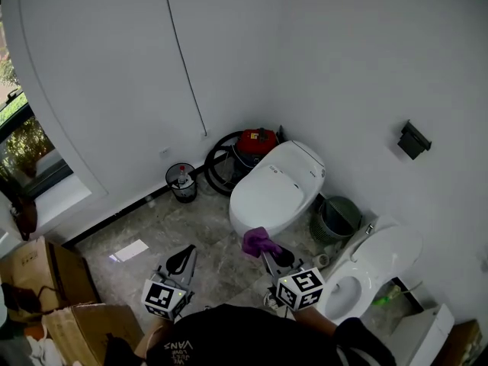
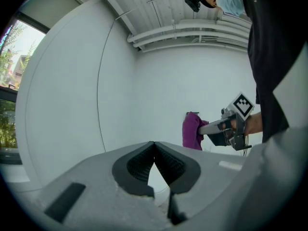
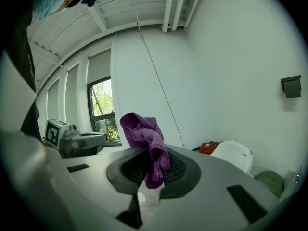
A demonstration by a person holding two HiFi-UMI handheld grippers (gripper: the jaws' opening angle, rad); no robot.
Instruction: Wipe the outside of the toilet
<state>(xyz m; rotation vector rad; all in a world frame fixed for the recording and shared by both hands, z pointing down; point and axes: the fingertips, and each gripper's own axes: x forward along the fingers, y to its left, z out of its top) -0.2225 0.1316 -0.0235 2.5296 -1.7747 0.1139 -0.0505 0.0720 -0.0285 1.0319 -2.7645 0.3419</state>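
A white toilet (image 1: pixel 276 187) with its lid down stands against the far wall; it also shows small at the right of the right gripper view as the toilet (image 3: pixel 233 154). My right gripper (image 1: pixel 268 254) is shut on a purple cloth (image 1: pixel 258 241), held just in front of the bowl's near end. The purple cloth (image 3: pixel 147 141) bunches up out of the jaws. My left gripper (image 1: pixel 183 259) hangs to the left over the floor, shut and empty (image 2: pixel 154 146). From the left gripper view, the cloth (image 2: pixel 192 130) and right gripper (image 2: pixel 228 126) appear to the right.
A red vacuum (image 1: pixel 254 145) with a black hose sits behind the toilet. A small bin (image 1: pixel 181 181) stands left of it, a green bucket (image 1: pixel 336 218) to the right. A second white seat unit (image 1: pixel 372 268) lies at right. Cardboard boxes (image 1: pixel 53 288) are at lower left.
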